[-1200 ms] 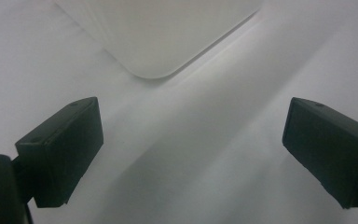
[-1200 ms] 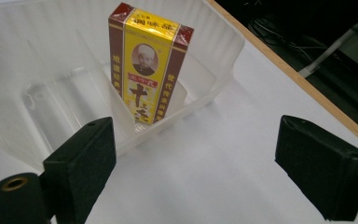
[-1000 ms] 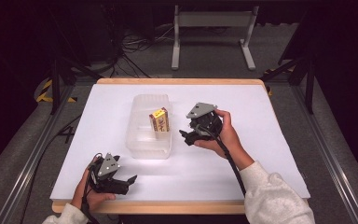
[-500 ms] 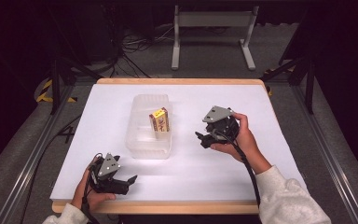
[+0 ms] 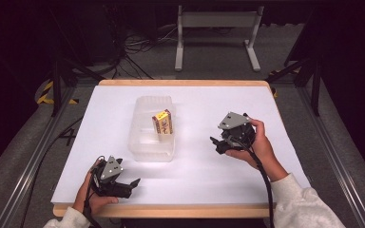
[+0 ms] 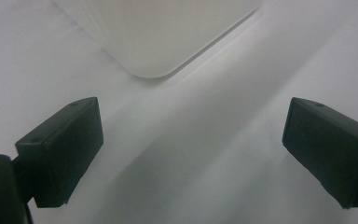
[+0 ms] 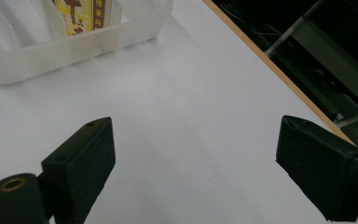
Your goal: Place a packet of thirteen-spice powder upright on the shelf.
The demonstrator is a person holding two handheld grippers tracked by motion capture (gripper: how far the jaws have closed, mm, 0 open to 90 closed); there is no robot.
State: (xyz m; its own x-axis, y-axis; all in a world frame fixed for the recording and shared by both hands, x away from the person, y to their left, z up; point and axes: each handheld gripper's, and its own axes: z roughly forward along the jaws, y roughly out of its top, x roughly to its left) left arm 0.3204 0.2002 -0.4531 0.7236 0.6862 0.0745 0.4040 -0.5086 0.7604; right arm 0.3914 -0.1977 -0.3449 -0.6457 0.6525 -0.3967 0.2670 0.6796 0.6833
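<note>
Right of the clear bin (image 5: 152, 142), which holds the yellow box (image 5: 163, 123), the right gripper (image 5: 218, 144) hangs released and empty. Left gripper (image 5: 132, 184), near the bin's front corner, is likewise released. Placement appears complete; next, park both.

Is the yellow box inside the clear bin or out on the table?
Inside: the yellow box stands upright within the clear bin.

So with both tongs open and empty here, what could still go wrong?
The small box stands upright on end in the clear bin, leaning near its right wall, so a nudge to the bin might tip it. The right tongs sit close beside that wall and could knock it on swinging back. The left tongs lie near the table's front edge.
</note>
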